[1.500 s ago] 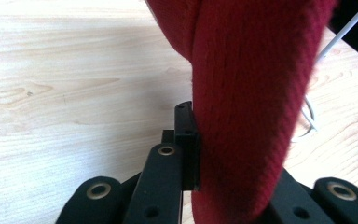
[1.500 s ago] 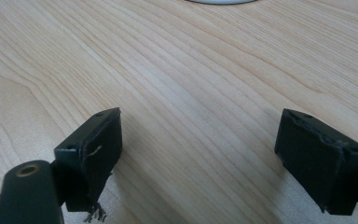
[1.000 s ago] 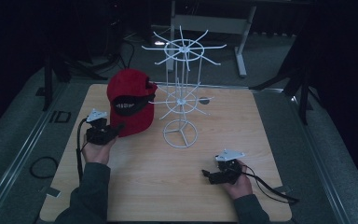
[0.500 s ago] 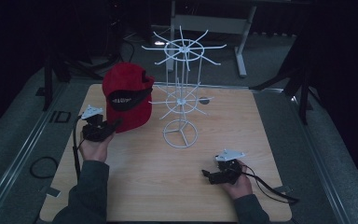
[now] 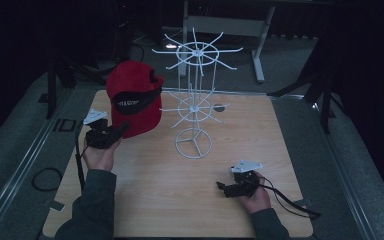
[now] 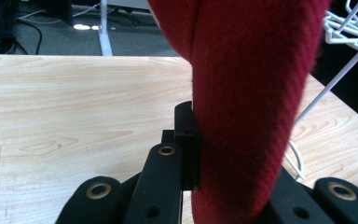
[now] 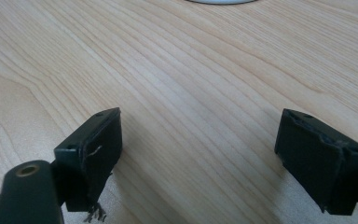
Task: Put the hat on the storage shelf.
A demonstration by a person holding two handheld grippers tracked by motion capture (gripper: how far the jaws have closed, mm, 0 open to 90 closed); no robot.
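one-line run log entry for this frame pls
left gripper: shut on red cap, held up off table | right gripper: open, empty, resting low on table | white wire rack: upright, nothing hung

— What colour is the cap [image 5: 132,97]?
— Red, with a black band across it carrying small white lettering; up close the fabric is a deep red with a fine rib.
— The rack [image 5: 195,100]?
— White wire all over.
— And the table [image 5: 190,200]?
— Pale wood with wavy grain.
— The grippers?
— Left gripper [image 5: 111,136] and right gripper [image 5: 225,188] are black, each with a light grey plate on top.
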